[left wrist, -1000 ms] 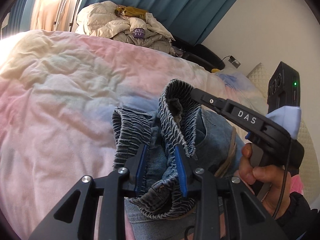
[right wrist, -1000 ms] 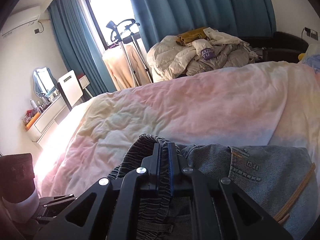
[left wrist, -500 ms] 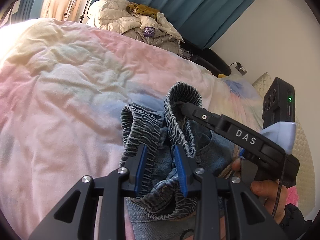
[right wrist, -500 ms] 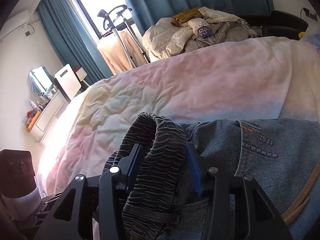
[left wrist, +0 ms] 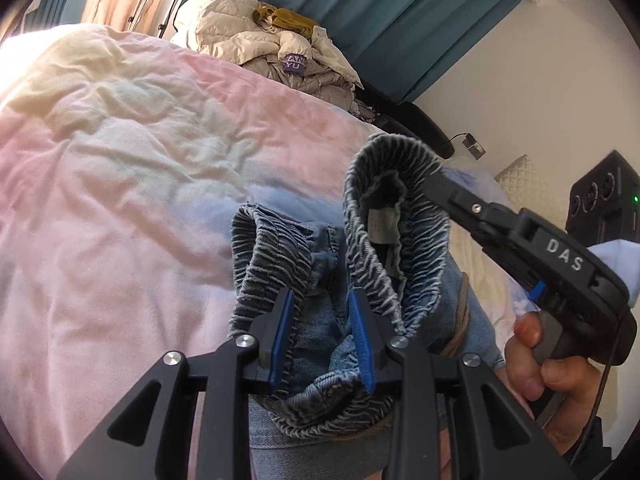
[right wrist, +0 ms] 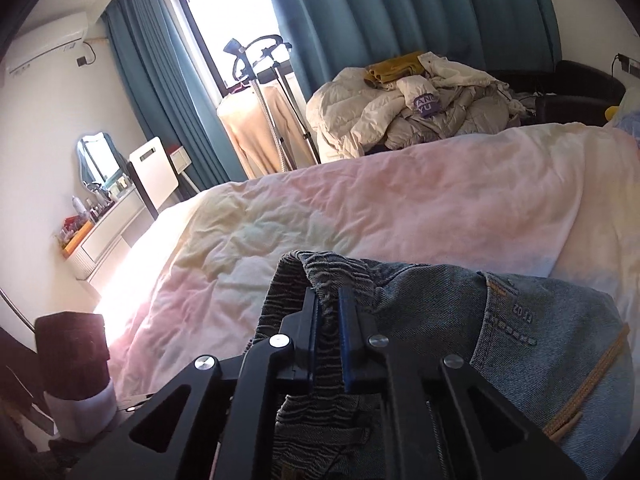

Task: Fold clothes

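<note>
Blue denim jeans (left wrist: pixel 400 240) with a ribbed elastic waistband lie bunched at the near edge of a pink and cream duvet (left wrist: pixel 120 200). My left gripper (left wrist: pixel 320 296) is shut on a gathered fold of the denim just below the waistband. My right gripper (left wrist: pixel 434 182), held by a hand (left wrist: pixel 552 376), comes in from the right and pinches the raised loop of waistband. In the right wrist view that gripper (right wrist: pixel 327 294) is shut on the band, and the jeans (right wrist: pixel 440 312) spread to the right with a brown cord on them.
The duvet (right wrist: pixel 400 200) covers the whole bed beyond the jeans. A heap of pale padded jackets (right wrist: pixel 400 108) lies past the far side, before teal curtains. A garment steamer stand (right wrist: pixel 256 52), a white chair and a dressing table (right wrist: pixel 108 224) stand at the left.
My right gripper opened wide around the waistband, then shut on it again and lifted the loop slightly. The left gripper kept its hold and rolled a little.
</note>
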Demonstrator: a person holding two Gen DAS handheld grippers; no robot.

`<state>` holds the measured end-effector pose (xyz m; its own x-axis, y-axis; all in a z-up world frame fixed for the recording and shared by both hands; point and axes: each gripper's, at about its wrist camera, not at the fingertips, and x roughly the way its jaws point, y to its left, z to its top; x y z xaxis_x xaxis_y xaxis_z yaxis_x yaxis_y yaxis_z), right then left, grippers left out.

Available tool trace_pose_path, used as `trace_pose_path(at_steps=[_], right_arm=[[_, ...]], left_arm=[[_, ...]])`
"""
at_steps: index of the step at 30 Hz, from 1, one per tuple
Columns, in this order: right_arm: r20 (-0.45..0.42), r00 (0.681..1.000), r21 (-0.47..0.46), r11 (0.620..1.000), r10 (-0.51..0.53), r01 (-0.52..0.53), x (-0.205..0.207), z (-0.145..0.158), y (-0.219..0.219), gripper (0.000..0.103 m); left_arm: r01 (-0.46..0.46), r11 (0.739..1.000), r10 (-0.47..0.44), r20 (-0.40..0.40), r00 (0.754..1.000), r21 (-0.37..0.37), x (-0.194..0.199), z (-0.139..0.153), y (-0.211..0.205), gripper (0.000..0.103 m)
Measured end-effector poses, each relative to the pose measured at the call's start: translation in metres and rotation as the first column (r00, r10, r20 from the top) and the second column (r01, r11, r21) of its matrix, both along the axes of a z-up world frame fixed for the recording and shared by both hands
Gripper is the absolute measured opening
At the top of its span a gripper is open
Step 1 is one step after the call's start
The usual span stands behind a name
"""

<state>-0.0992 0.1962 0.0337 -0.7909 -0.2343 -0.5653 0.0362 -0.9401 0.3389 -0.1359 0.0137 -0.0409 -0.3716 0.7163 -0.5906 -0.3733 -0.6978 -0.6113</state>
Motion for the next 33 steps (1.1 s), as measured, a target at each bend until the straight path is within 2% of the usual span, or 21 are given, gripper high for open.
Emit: trace_pose_path(at_steps=[3,6,10,12,16,18,22,25,27,29,33], right_arm=[[-0.043,0.999,-0.033,0.999,0.011,-0.013,0.006,0.015,0.004,0.007],[-0.05,0.999,-0.046,0.999,0.015,-0.017,0.004,0.018,0.003,0.007],[0.007,0.999,-0.049,0.998,0.037,-0.037,-0.01,-0.002,-0.005,0.007],[0.063,0.997,-0.052,0.998,0.047,-0.044,-0.021,-0.024,-0.01,0.007],[0.151,0.988,-0.045,0.999,0.036,-0.03,-0.038,-0.066,-0.016,0.012],[0.163,0.986,-0.039,0.999,0.04,-0.034,-0.04,-0.077,-0.018,0.023],[0.164,0.986,-0.071,0.997,0.04,-0.028,-0.027,-0.069,-0.015,0.036],[0.175,0.983,-0.105,0.994,0.053,-0.035,-0.004,-0.057,-0.01,0.037],[0.181,0.983,-0.087,0.996,0.039,-0.023,0.015,-0.048,-0.005,0.037],[0.181,0.983,-0.061,0.998,0.017,-0.006,0.037,-0.038,-0.001,0.037],[0.164,0.986,-0.086,0.995,-0.028,0.042,0.083,-0.019,0.019,0.037]], left_arm=[[0.016,0.998,-0.017,0.017,1.0,0.063,0.003,0.003,0.001,0.029],[0.057,0.994,-0.058,0.011,0.998,0.092,0.01,0.012,0.007,0.029],[0.059,0.998,-0.06,0.023,0.998,0.014,0.016,0.005,0.014,0.03],[0.027,1.0,-0.027,0.084,0.996,-0.005,0.012,-0.006,0.01,0.03],[-0.086,0.995,0.077,0.17,0.982,0.05,0.004,-0.017,-0.015,0.029],[-0.136,0.987,0.118,0.195,0.974,0.081,0.002,-0.017,-0.028,0.029],[-0.205,0.972,0.178,0.208,0.962,0.115,0.011,-0.012,-0.048,0.033],[-0.238,0.964,0.217,0.168,0.962,0.118,0.028,0.0,-0.058,0.043],[-0.285,0.952,0.272,0.121,0.955,0.109,0.041,0.009,-0.065,0.065],[-0.293,0.948,0.283,0.09,0.955,0.124,0.052,0.016,-0.07,0.077],[-0.248,0.958,0.234,0.108,0.966,0.142,0.064,0.016,-0.067,0.083]])
